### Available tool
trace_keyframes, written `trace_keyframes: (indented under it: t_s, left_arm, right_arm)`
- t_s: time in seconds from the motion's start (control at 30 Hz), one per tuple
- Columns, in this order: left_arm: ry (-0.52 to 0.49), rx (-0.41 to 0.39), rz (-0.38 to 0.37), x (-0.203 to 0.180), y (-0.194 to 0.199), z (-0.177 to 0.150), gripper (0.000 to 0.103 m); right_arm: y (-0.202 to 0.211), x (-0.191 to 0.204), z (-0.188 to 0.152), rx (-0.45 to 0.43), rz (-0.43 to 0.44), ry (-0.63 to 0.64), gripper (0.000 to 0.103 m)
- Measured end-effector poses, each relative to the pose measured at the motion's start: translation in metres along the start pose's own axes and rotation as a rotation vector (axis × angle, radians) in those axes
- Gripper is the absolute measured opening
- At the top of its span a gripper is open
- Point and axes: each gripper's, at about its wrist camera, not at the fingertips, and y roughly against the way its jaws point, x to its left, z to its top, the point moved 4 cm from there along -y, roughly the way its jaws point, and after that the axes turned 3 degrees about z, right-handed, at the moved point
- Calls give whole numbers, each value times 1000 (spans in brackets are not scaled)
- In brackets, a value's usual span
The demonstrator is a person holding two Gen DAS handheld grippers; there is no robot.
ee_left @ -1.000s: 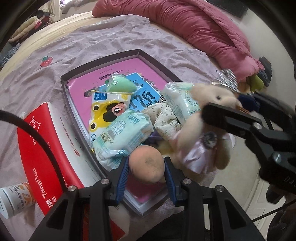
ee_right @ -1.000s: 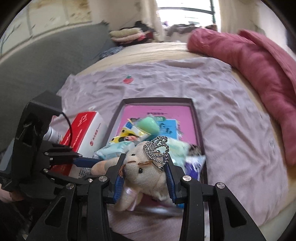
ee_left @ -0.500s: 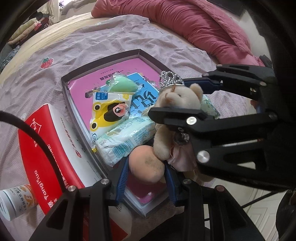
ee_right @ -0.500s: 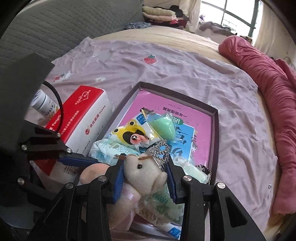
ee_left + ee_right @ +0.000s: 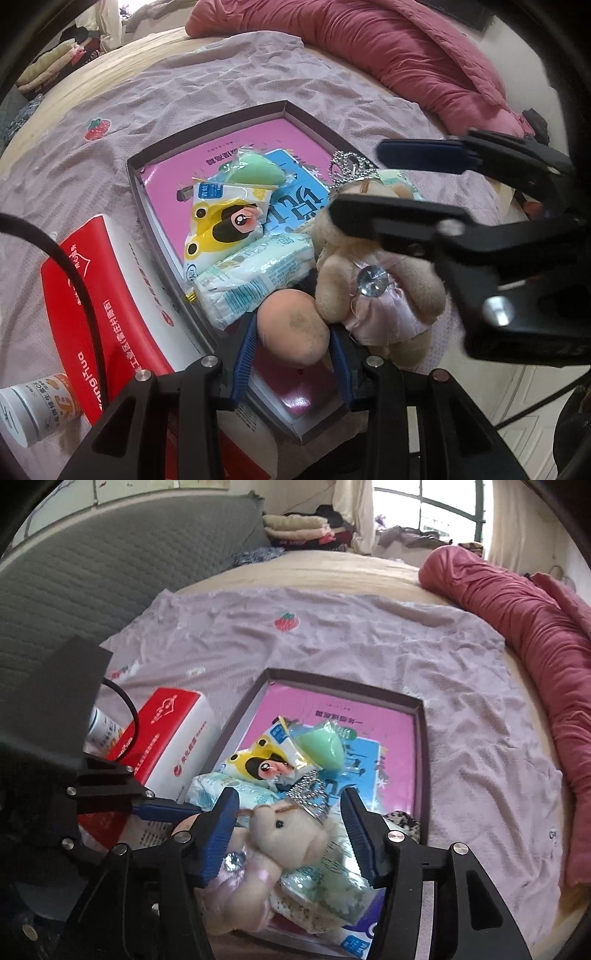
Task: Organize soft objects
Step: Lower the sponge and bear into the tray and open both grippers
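Soft toys and packets fill the near end of the shallow box (image 5: 207,125) on the bed, and nearest to us the left gripper (image 5: 291,350) pinches a peach-coloured squishy ball (image 5: 293,330) just above the box's near corner. Just beside it lies the plush bear (image 5: 291,840) in its pink dress and small silver crown; the right gripper (image 5: 290,834) straddles the bear's head, and its jaws have just been opening, so the pads now stand clear of the plush with the bear lying loose between them. Beyond the bear sit the tissue packs (image 5: 255,275), a yellow cartoon pouch (image 5: 225,225) and a green sponge (image 5: 255,171). We judge the bear, resting near the box's edge on slippery packets, could roll out, and the two grippers, close together, could knock each other as the ball goes down. Only the left view shows the ball gripped; only the right view shows the gap on both sides of the bear's head, and the grey headboard (image 5: 110,576) far behind.
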Motion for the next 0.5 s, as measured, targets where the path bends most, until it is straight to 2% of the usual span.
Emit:
trace_keyframes:
  t_s: [0.1, 0.23, 0.5]
  left_arm:
    - [4, 2, 12, 1, -1, 3, 39]
    - [13, 9, 23, 2, -3, 6, 40]
    - [41, -10, 5, 10, 7, 6, 60]
  right_arm:
    - [12, -1, -3, -21, -34, -7, 59]
    - [33, -1, -11, -50, -80, -32, 69]
    - [81, -1, -28, -139, -168, -164, 71]
